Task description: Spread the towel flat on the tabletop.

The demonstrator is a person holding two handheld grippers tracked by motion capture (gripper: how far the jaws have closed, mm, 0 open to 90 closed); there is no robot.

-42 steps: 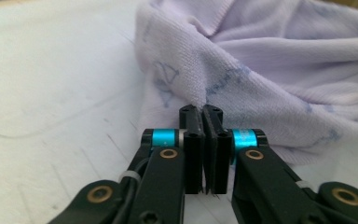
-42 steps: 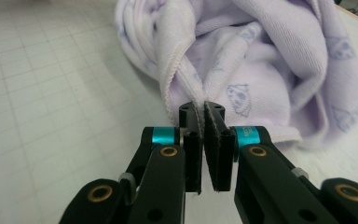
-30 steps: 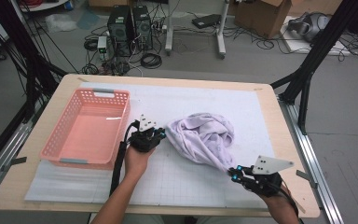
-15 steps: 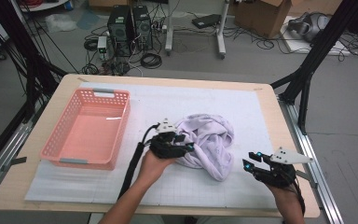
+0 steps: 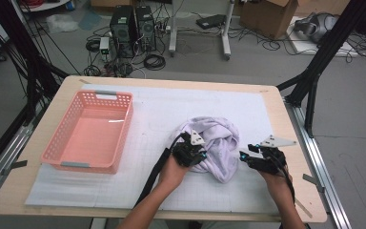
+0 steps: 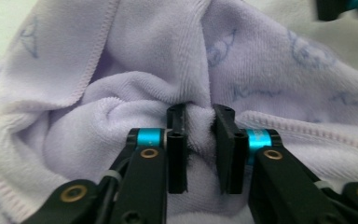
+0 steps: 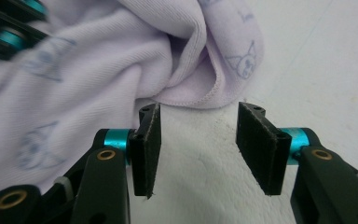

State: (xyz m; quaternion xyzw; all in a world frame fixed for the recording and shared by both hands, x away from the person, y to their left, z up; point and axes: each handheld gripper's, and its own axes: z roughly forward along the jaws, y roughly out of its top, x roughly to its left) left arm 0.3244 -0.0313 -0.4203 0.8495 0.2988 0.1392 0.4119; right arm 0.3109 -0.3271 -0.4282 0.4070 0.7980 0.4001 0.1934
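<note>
A crumpled lilac towel with a faint cartoon print lies on the white mat, right of centre. My left gripper is at the towel's left side. In the left gripper view its jaws have just been closing and now pinch a raised fold of the towel, with my left gripper shut on it. My right gripper sits just right of the towel. Its jaws have just been opening and my right gripper stands open over bare mat, with the towel's hem just beyond its tips.
A pink plastic basket stands on the left of the white mat. The wooden table edge runs close on the right. Computers, cables and boxes lie on the floor behind the table.
My left hand moved right onto the towel, opened, then closed on a fold. My right hand moved forward and inward to the towel's right edge and its jaws opened. The towel bunched up tighter.
</note>
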